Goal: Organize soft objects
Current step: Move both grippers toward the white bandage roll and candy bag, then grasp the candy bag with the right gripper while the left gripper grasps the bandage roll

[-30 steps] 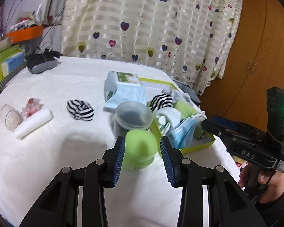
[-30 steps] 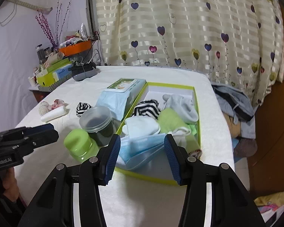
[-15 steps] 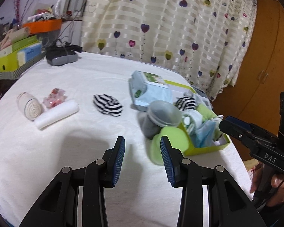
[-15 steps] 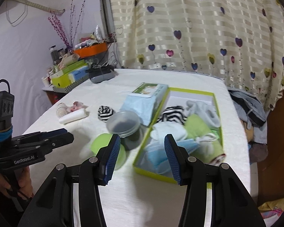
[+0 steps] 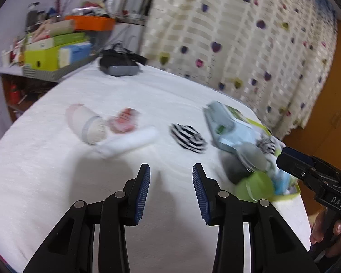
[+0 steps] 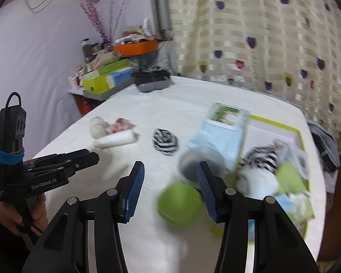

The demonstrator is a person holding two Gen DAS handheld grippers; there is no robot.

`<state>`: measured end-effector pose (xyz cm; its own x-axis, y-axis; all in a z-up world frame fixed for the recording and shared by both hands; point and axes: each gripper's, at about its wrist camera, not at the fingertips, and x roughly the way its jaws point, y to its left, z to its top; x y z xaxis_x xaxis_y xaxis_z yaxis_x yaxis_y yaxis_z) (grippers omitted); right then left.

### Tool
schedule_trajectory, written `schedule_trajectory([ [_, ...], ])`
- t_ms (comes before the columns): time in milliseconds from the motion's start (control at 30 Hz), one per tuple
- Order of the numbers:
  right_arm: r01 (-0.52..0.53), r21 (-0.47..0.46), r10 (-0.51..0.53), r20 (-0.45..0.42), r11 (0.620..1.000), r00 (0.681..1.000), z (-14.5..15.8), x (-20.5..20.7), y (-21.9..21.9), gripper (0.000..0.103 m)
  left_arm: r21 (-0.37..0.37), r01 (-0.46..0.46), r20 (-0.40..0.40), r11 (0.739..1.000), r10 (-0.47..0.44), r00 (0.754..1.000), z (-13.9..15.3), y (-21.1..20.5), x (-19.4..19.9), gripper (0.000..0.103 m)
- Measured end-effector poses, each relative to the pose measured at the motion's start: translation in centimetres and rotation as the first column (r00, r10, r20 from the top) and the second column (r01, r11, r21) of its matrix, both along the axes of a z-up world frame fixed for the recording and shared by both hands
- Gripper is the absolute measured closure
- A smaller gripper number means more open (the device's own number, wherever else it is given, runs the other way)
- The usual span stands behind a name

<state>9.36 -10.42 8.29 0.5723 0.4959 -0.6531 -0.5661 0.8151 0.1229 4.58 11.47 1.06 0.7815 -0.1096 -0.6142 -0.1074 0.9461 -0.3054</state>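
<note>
Soft things lie loose on the white cloth-covered table (image 5: 56, 182). In the left wrist view a rolled beige bandage (image 5: 88, 125), a pink crumpled packet (image 5: 124, 122), a white rolled cloth (image 5: 129, 142) and a black-and-white striped sock ball (image 5: 188, 136) sit in a row beyond the left gripper (image 5: 171, 192). Its blue-padded jaws stand apart with nothing between them, over bare cloth; the sock ball lies far of the right jaw, the white roll far and to the left. At the right, a pale blue wipes packet (image 5: 229, 129), a grey-lidded clear jar (image 5: 243, 161) and a round green container (image 5: 254, 185) crowd against the yellow-green box (image 5: 291, 192). The picture is smeared, so aim is a risk: a grab made at speed could close beside the sock ball or pinch the tablecloth.

In the right wrist view the right gripper (image 6: 170, 191) is likewise apart and empty. The green container (image 6: 179, 204) shows between its jaws but lower, on the table; the jar (image 6: 200, 163) lies just behind the right jaw. The sock ball (image 6: 164, 142) lies farther off, the white roll (image 6: 114, 140) and bandage (image 6: 97, 129) far left. The box (image 6: 277, 125) to the right holds socks and cloths already. Reaching leftwards, the jaw could knock the jar or roll the container off. The left gripper (image 6: 88, 157), held in a hand (image 6: 20, 213), hovers near left; both reaching for one item might collide.
</note>
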Motion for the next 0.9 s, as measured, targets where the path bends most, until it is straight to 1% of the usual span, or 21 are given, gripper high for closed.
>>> schedule_trajectory([
  [200,-0.062,0.000,0.062,-0.015,0.998,0.998,-0.1,1.9,4.6,0.053,-0.016,-0.110,0.002,0.994,0.110,0.994,0.2,4.8,0.4,0.065],
  [267,-0.085,-0.004,0.085,-0.016,0.996,0.996,0.0,2.4,6.1,0.053,-0.024,-0.129,0.006,0.991,0.129,0.992,0.2,5.9,0.6,0.058],
  [300,-0.095,-0.004,0.095,-0.021,0.995,0.995,-0.1,2.8,7.1,0.053,-0.030,-0.143,0.008,0.989,0.143,0.990,0.2,6.7,0.7,0.056],
  [433,-0.131,-0.006,0.130,-0.054,0.991,0.990,-0.6,4.1,10.0,0.053,-0.053,-0.174,0.021,0.983,0.175,0.984,0.3,8.5,0.8,0.054],
  [533,-0.156,-0.007,0.155,-0.095,0.988,0.983,-1.5,5.4,12.4,0.053,-0.057,-0.188,0.021,0.980,0.190,0.982,0.1,9.5,0.8,0.054],
  [633,-0.178,-0.008,0.175,-0.135,0.984,0.975,-2.9,6.7,14.7,0.053,-0.075,-0.207,0.010,0.976,0.208,0.978,-0.4,10.6,0.8,0.054],
  [733,-0.163,-0.021,0.157,-0.172,0.986,0.973,-4.5,8.1,16.5,0.053,-0.091,-0.226,0.002,0.970,0.227,0.974,-0.8,11.6,0.8,0.054],
  [900,-0.150,0.000,0.146,-0.232,0.989,0.962,-6.2,10.3,18.7,0.053,-0.110,-0.241,-0.002,0.964,0.243,0.970,-1.0,12.5,1.0,0.054],
])
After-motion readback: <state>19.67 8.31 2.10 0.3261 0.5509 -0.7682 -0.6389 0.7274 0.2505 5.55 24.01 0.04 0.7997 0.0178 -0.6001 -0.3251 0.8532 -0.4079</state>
